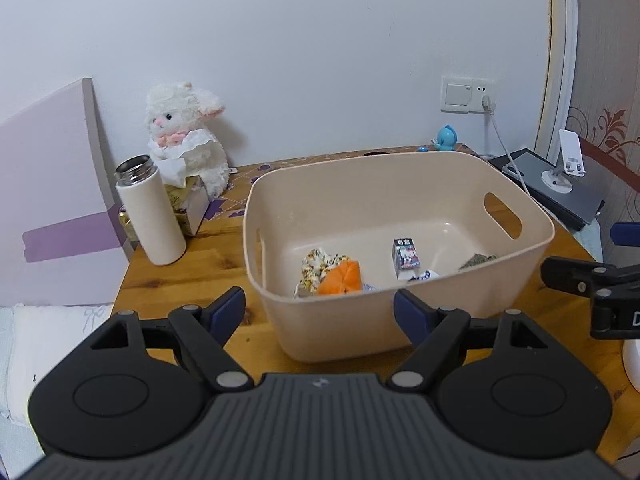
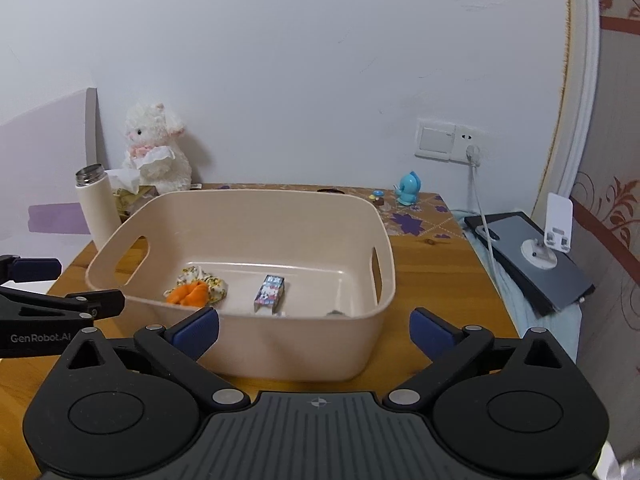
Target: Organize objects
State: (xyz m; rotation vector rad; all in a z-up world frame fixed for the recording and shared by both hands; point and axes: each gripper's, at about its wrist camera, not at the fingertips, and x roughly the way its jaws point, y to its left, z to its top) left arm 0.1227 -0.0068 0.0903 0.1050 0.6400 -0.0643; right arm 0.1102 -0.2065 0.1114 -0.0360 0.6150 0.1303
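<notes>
Bin (image 1: pixel 400 184) on table (image 1: pixel 192 280) holds orange cloth (image 1: pixel 340 278), small carton (image 1: pixel 406 258); my left gripper (image 1: pixel 319 312), right gripper (image 2: pixel 314 330) gape empty.

Beige bin (image 1: pixel 360 320) holds orange cloth (image 1: pixel 340 278) and small box (image 1: pixel 406 258).

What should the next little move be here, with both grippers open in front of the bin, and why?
Probably swing the left gripper toward the white bottle standing left of the beige bin. Both it and the right gripper are open and hold nothing, the bin already holds an orange cloth and a small carton, and the bottle is the nearest loose thing on that side.
</notes>
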